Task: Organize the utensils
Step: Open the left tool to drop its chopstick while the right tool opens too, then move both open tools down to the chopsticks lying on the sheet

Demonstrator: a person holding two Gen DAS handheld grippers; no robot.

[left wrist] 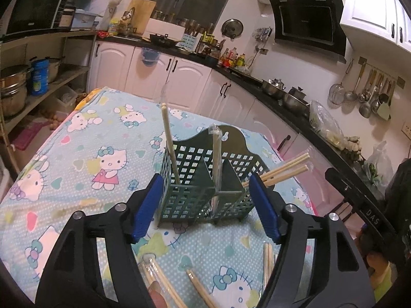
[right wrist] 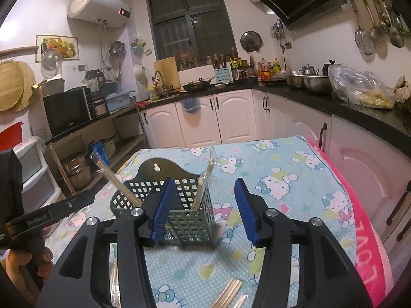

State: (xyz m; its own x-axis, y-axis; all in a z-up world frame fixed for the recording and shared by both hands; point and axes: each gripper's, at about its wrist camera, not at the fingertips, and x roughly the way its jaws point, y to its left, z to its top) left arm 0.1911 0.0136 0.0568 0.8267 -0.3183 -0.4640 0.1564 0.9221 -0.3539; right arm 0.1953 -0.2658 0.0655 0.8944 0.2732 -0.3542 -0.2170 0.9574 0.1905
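Utensil basket: a dark green perforated basket point(left wrist: 205, 184) point(right wrist: 179, 205) with inner dividers stands upright on the bench, its arched back panel with a hanging hole rising behind.
Chopsticks in basket: one wrapped pair point(left wrist: 169, 141) stands nearly upright in the left compartment of the left wrist view; a second wrapped pair point(left wrist: 216, 151) stands at the middle divider; a third point(left wrist: 285, 169) leans out over the right side.
Loose chopsticks: several wrapped pairs point(left wrist: 197, 290) point(right wrist: 228, 295) lie on the cloth nearer the cameras than the basket.
Left hand-held gripper point(left wrist: 205, 205): blue pads spread wide on either side of the basket, holding nothing.
Right hand-held gripper point(right wrist: 203, 210): wide open and empty, its left pad in front of the basket.
Bench point(left wrist: 77, 154) point(right wrist: 295, 179): covered with a light blue cartoon-cat cloth.
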